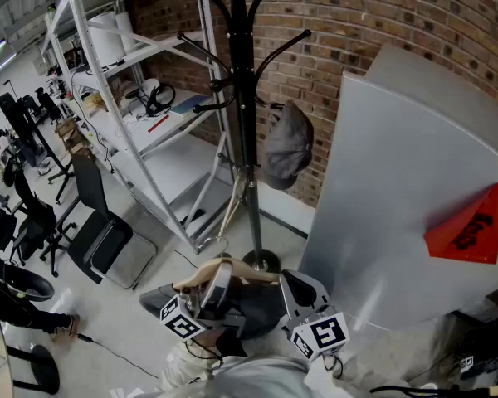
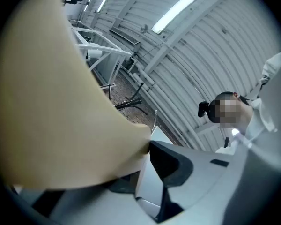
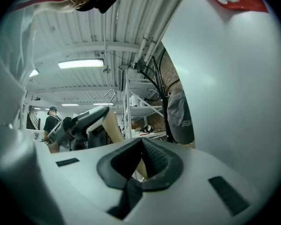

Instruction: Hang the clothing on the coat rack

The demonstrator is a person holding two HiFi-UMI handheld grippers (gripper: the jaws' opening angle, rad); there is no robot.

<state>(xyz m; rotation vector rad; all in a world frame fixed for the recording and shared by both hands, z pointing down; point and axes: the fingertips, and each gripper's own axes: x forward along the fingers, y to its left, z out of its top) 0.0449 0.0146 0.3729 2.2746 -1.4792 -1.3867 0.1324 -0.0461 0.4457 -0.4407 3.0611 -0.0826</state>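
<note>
Wood fills the left gripper [image 1: 218,276]: its jaws are clenched on the hanger [image 1: 191,283], which carries the dark garment [image 1: 257,305] at six o'clock in the head view. The right gripper [image 1: 292,284], just beside it at five o'clock, has its jaws drawn together, seemingly on nothing. The coat rack [image 1: 242,98] stands at twelve o'clock and already bears a grey cap [image 1: 286,148]. This looks like the carrying step. Next, the hook [image 1: 220,245] needs lifting to a free arm.
</note>
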